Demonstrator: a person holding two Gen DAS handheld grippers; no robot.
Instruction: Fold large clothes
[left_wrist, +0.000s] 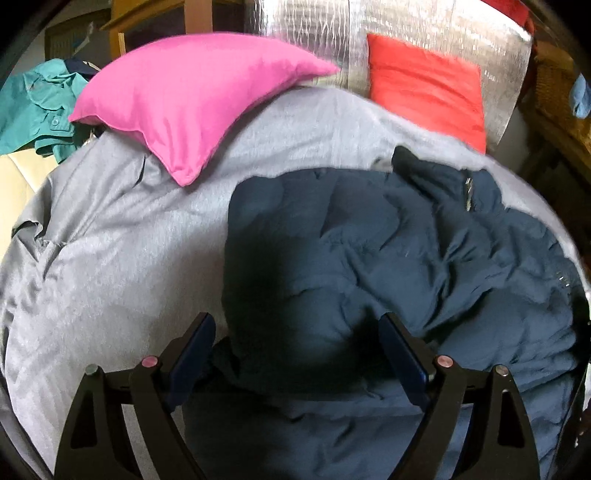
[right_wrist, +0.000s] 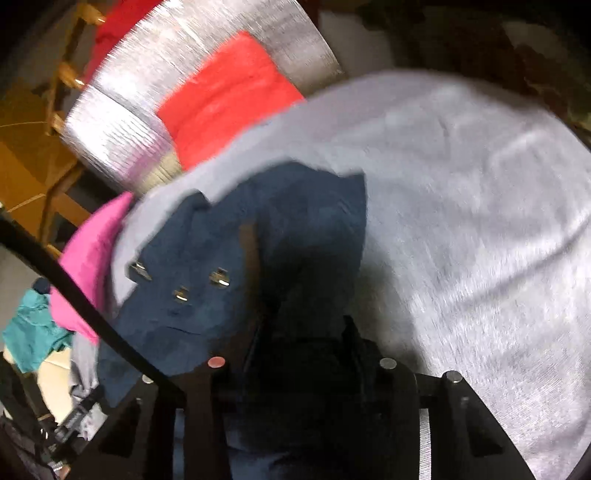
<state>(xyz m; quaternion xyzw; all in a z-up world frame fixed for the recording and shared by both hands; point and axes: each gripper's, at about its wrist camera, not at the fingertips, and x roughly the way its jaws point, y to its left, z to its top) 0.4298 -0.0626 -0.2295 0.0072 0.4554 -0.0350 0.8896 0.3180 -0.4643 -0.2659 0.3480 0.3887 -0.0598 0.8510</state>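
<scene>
No readable writing. Left gripper (left_wrist: 297, 354) wide open over navy jacket (left_wrist: 388, 258); right gripper (right_wrist: 299, 332) bunched in jacket (right_wrist: 207, 295), grip unclear.

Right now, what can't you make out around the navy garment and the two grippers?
- Right gripper, right wrist view: fingers buried in navy garment; grip unclear, picture blurred.
- Garment's lower part, left wrist view: cut off by the frame and left gripper.
- Garment type: too crumpled on the grey sheet.

Left gripper (left_wrist: 297, 354): black arms, dark blue pads, pink and silver pivot pins. Right gripper (right_wrist: 301, 354): black frame, matching pins, black cable (right_wrist: 92, 306).
</scene>
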